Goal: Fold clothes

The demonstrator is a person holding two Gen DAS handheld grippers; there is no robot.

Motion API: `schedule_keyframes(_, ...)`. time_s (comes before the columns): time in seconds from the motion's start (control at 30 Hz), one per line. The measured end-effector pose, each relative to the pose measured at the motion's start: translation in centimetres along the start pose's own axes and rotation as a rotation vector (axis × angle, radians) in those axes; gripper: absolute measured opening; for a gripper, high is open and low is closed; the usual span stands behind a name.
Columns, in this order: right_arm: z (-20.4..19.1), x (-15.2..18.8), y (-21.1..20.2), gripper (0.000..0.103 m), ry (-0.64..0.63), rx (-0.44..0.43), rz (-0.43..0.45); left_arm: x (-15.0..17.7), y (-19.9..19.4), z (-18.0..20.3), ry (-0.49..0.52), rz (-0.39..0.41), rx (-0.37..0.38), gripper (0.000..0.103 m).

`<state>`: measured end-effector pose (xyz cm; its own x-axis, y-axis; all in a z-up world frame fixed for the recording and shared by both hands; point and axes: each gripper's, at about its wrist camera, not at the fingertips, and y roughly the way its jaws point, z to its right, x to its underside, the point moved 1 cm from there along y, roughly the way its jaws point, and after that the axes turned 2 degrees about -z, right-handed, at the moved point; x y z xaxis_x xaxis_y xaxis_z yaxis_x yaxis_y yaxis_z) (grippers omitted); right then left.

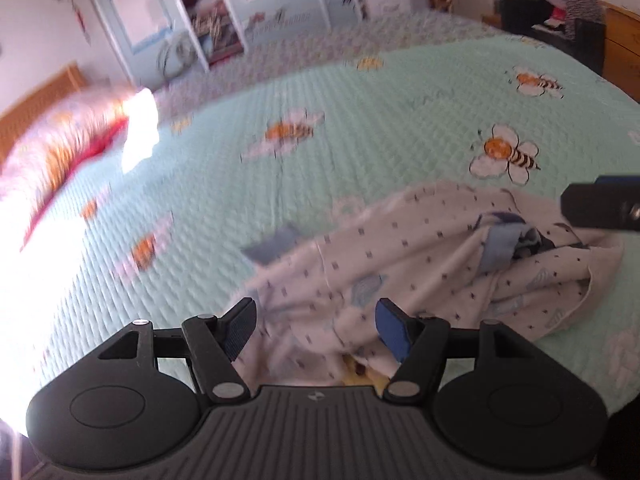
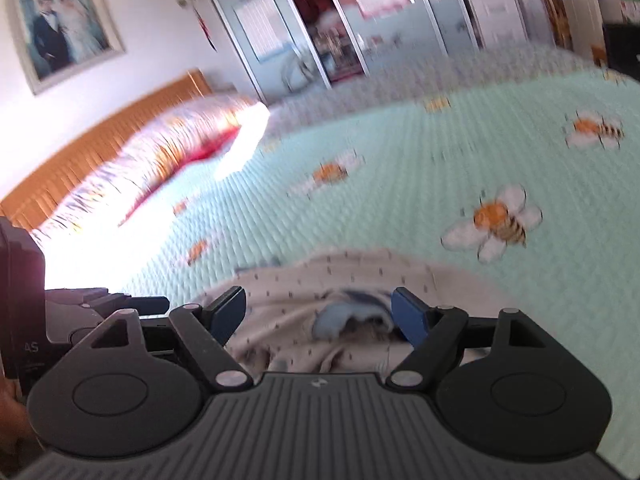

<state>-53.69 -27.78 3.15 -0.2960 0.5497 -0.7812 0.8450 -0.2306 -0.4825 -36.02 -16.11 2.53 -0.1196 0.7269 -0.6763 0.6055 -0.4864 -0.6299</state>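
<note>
Garment: a crumpled pale garment [image 1: 420, 264] with small dark marks and a blue patch lies bunched on the near right part of the bed, not yet spread or folded.
Bed: a mint quilted bedspread [image 1: 340, 120] printed with bees covers it; a floral pillow [image 1: 52, 160] sits far left by the wooden headboard [image 2: 80, 152].
My left gripper [image 1: 316, 330]: jaws stand well apart, over the near edge of the garment, holding nothing I can see.
My right gripper [image 2: 318, 316]: jaws also apart, above the bunched blue patch, nothing clamped; whether either pad brushes the cloth I cannot tell.
Spacing: my two tools are close together; the tip of one shows at the right edge of the left view.
Risk, double layer: the cloth is heaped, so closing here could pinch several layers and drag the whole bundle instead of one edge.
Risk, quilt: a low pinch could catch the bedspread with the garment.
Risk, collision: working this near each other, my grippers could knock together.
Risk, blur: both views are smeared, so I may misjudge where the hem lies.
</note>
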Motion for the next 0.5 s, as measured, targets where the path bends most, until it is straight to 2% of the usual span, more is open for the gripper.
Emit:
schedule_keyframes(0.07, 1.6, 0.5, 0.0, 0.083, 0.034, 0.004, -0.017, 0.2, -0.1, 0.4, 0.114, 0.085, -0.026, 0.068)
schedule_keyframes(0.1, 2.6, 0.9, 0.2, 0.083, 0.08, 0.013, -0.034, 0.3, 0.0, 0.8, 0.162, 0.103, -0.017, 0.068)
schedule_keyframes(0.27, 6.3, 3.3, 1.0, 0.083, 0.265, 0.074, -0.08, 0.0, 0.7, 3.7, 0.366, 0.139, 0.064, 0.069)
schedule_keyframes(0.5, 7.7, 4.8, 0.1, 0.083, 0.267, 0.103, -0.066, -0.5, 1.6, 8.1, 0.604, 0.17, 0.157, 0.069)
